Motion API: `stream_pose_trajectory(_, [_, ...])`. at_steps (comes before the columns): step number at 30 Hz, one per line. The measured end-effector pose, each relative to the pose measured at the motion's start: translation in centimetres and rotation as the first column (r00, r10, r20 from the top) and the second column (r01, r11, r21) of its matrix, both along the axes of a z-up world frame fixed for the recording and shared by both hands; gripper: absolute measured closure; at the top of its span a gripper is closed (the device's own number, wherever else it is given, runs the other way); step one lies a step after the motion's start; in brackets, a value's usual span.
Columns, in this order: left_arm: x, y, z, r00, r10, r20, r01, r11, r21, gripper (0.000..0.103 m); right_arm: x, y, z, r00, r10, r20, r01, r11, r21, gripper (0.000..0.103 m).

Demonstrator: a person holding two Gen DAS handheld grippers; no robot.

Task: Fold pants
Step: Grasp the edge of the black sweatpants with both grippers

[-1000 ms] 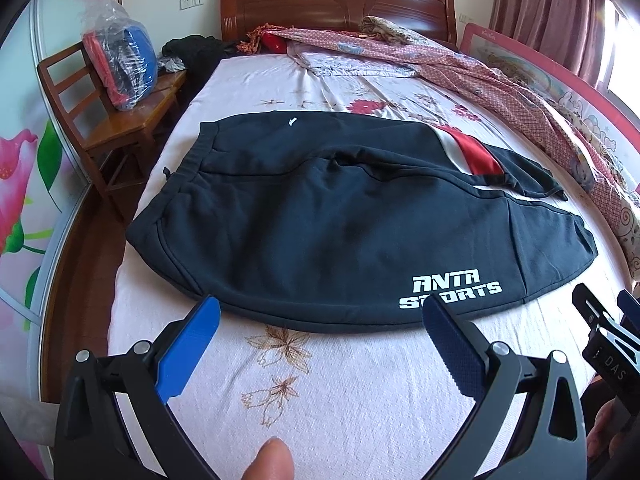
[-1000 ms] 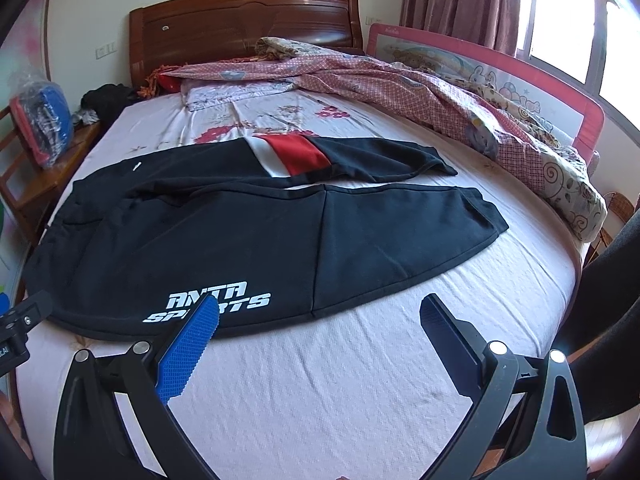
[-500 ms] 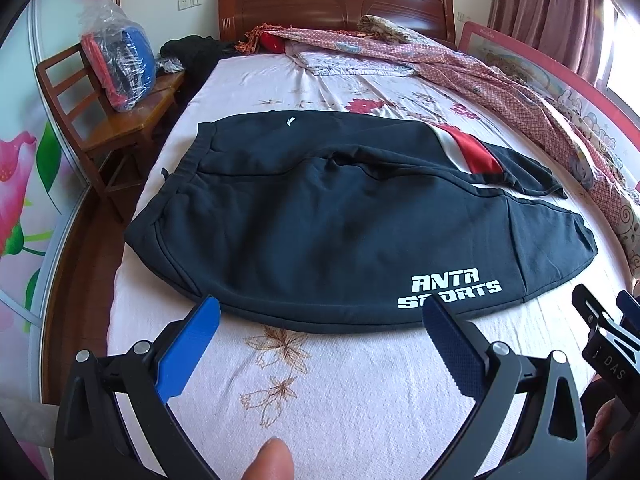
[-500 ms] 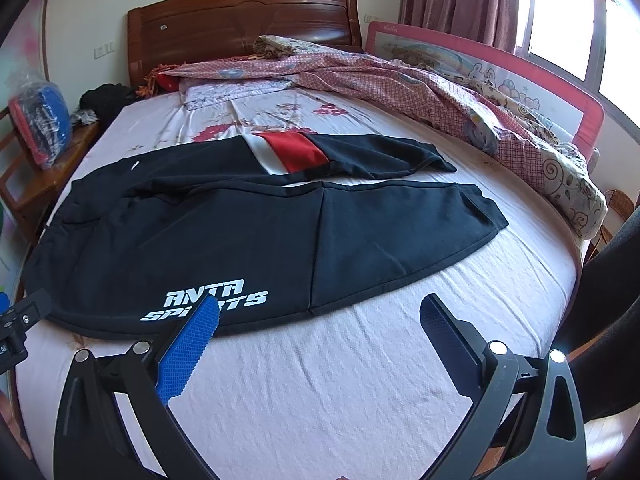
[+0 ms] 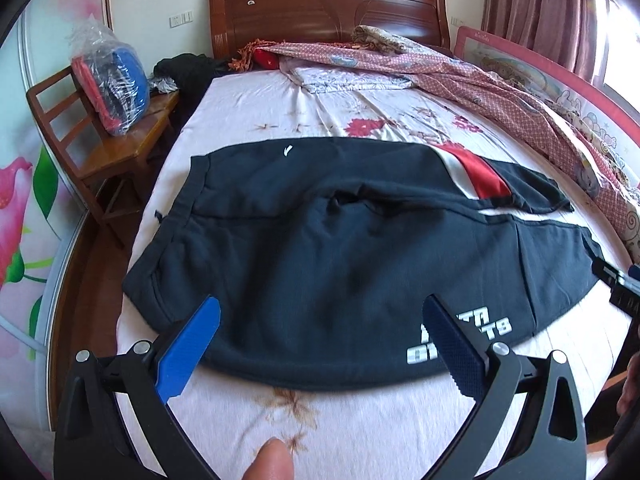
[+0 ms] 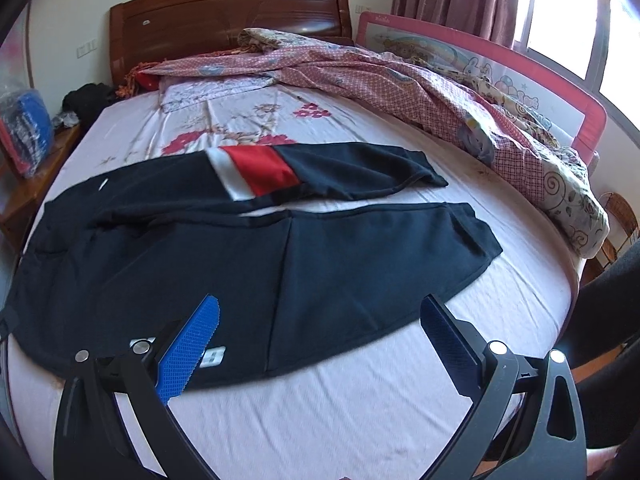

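Observation:
Dark navy sweatpants (image 5: pixel 340 248) with a red and white stripe and white lettering lie flat across the bed, waistband to the left, both legs stretched to the right. My left gripper (image 5: pixel 320 312) hovers open above the near hem of the waist end, holding nothing. In the right wrist view the same pants (image 6: pixel 280 240) spread out with the leg cuffs at the right. My right gripper (image 6: pixel 318 312) is open above the near leg's front edge, empty. The right gripper's tip shows at the right edge of the left wrist view.
A pink floral sheet (image 6: pixel 320 408) covers the bed. A crumpled checked quilt (image 6: pixel 440 96) runs along the far and right side by a pink bed rail (image 6: pixel 520 76). A wooden chair (image 5: pixel 100 152) with a plastic-wrapped bundle (image 5: pixel 112 80) stands left of the bed.
Both grippers have moved forward and lower over the near edge of the pants. Their jaws stay open. The pants have not shifted.

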State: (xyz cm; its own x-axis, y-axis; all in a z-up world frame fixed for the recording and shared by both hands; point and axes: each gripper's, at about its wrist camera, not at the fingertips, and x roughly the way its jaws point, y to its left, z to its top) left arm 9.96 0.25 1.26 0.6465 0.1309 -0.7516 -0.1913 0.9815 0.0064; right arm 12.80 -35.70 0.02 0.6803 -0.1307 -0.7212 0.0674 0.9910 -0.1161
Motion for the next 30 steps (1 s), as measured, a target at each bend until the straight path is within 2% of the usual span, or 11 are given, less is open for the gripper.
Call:
stream_pose_trajectory(5, [1.9, 0.1, -0.4, 1.0, -0.017, -0.005, 0.016, 1.0, -0.012, 0.002, 4.1, -2.1, 0.5, 0.999, -0.028, -0.035, 0.029, 0.999, 0.03, 0.003])
stream_pose_trajectory(10, [3.8, 0.0, -0.7, 0.999, -0.037, -0.009, 0.037, 0.999, -0.014, 0.002, 10.0, -5.3, 0.5, 0.992, -0.059, -0.112, 0.074, 0.988, 0.137, 0.003])
stream_pose_trajectory(12, [4.6, 0.0, -0.9, 0.999, -0.046, -0.014, 0.046, 0.999, -0.008, 0.002, 12.8, -7.0, 0.3, 0.984, -0.082, -0.159, 0.115, 0.971, 0.211, 0.003])
stream_pose_trajectory(15, [5.6, -0.2, -1.2, 0.998, -0.064, -0.012, 0.064, 0.998, 0.0, 0.002, 16.6, -8.8, -0.1, 0.968, -0.109, -0.228, 0.169, 0.949, 0.265, 0.003])
stream_pose_trajectory(19, [7.1, -0.5, -1.7, 0.997, -0.079, -0.016, 0.078, 0.997, -0.006, 0.002, 21.9, -11.6, -0.8, 0.945, -0.104, -0.308, 0.226, 0.893, 0.39, 0.003])
stream_pose_trajectory(23, [8.7, -1.1, -2.2, 0.995, -0.094, -0.024, 0.093, 0.995, -0.021, 0.002, 26.4, -12.4, -1.9, 0.922, -0.092, -0.376, 0.254, 0.876, 0.41, 0.003])
stream_pose_trajectory(26, [9.7, -1.9, -2.4, 0.994, -0.111, -0.012, 0.111, 0.994, -0.006, 0.002, 30.5, -12.6, -2.7, 0.902, -0.072, -0.426, 0.287, 0.837, 0.466, 0.003])
stream_pose_trajectory(30, [10.9, -2.8, -2.8, 0.991, -0.137, -0.004, 0.137, 0.99, 0.018, 0.002, 35.1, -12.3, -3.6, 0.866, -0.072, -0.495, 0.31, 0.854, 0.418, 0.003])
